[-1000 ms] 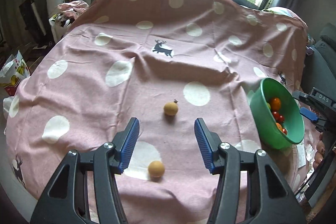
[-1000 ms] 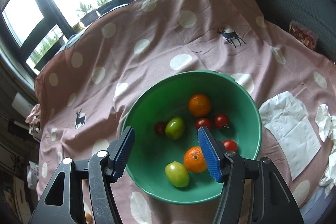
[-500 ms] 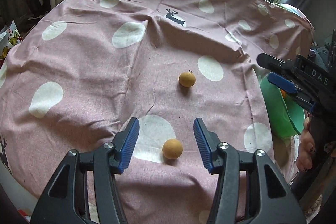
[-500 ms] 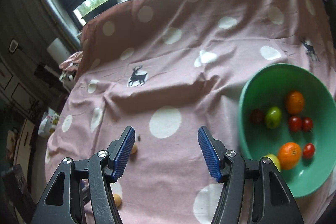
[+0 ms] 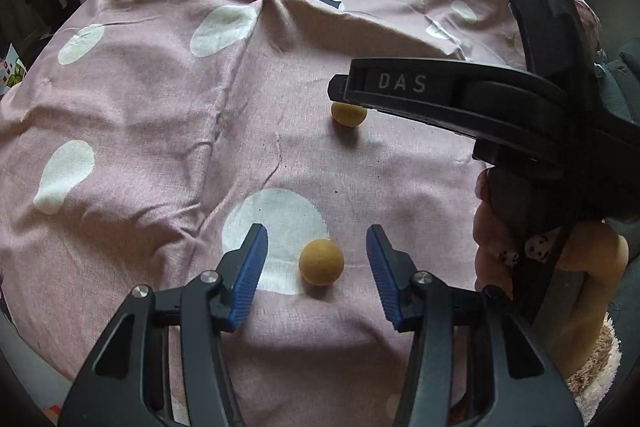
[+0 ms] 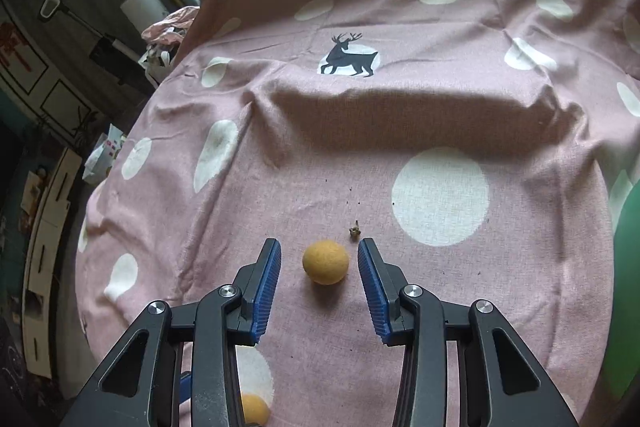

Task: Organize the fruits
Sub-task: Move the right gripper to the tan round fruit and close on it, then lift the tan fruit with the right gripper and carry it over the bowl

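Observation:
Two small round yellow-brown fruits lie on a pink cloth [image 5: 140,107] with white dots. The nearer fruit [image 5: 321,262] sits between the blue pads of my left gripper [image 5: 315,233], whose jaws are closing without touching it. In the right wrist view the farther fruit [image 6: 325,262] lies between the pads of my right gripper [image 6: 319,245]. Those jaws are closing too, with a small gap on each side. From the left wrist view that fruit [image 5: 349,113] is half hidden under the right gripper's black frame [image 5: 420,87].
The green bowl's rim [image 6: 628,267] shows at the right edge of the right wrist view. A tiny dark stem bit [image 6: 354,227] lies just beyond the farther fruit. A hand [image 5: 496,247] grips the right tool's handle. The cloth drops off at the left, with clutter below.
The right gripper swung left from above the green bowl to the farther fruit, and its jaws narrowed. The left gripper sank and tilted down over the nearer fruit, which now lies between its pads.

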{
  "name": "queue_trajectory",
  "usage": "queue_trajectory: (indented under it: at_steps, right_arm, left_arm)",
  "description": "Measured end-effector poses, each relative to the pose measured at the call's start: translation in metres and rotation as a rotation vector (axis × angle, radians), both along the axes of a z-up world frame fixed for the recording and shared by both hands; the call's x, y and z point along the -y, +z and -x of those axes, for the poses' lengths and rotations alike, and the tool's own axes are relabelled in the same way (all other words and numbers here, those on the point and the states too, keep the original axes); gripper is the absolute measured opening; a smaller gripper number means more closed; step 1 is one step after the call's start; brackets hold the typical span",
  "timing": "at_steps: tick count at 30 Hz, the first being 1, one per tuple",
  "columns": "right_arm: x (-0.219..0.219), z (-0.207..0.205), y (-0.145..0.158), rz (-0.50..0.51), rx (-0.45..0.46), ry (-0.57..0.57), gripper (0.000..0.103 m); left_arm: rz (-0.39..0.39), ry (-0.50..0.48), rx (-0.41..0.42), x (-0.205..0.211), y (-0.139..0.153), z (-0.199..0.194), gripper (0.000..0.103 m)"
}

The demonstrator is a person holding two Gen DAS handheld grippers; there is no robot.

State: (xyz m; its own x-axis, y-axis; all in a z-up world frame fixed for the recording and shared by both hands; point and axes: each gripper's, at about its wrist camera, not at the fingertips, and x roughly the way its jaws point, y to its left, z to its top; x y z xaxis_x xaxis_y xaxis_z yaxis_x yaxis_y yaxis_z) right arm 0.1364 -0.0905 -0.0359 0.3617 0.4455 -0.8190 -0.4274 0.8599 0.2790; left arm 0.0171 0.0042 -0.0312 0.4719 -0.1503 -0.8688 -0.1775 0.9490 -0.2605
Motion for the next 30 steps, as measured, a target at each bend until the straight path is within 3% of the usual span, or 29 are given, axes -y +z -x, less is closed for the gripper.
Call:
queue_trajectory:
  at_steps: [7, 12, 17, 26, 30]
  right_arm:
    - [-0.007, -0.003, -0.01, 0.03, 0.003, 0.011, 0.043]
    - [-0.013, -0.003, -0.014, 0.07, 0.022, 0.011, 0.035]
    - [-0.013, -0.002, -0.014, 0.088, 0.041, 0.01, 0.03]
    - [-0.01, -0.002, -0.014, 0.07, 0.017, -0.004, 0.03]
    - [-0.006, 0.0, -0.009, 0.059, 0.019, -0.013, 0.03]
  left_arm:
    - [0.014, 0.0, -0.039, -0.002, -0.01, -0.003, 0.046]
    - [0.016, -0.004, -0.073, 0.0, -0.017, -0.007, 0.045]
    - [-0.022, -0.008, -0.051, 0.004, -0.018, -0.006, 0.038]
    - [-0.011, -0.014, -0.016, 0.007, -0.016, -0.004, 0.025]
    - [-0.024, -0.021, 0.006, 0.011, -0.014, -0.007, 0.025]
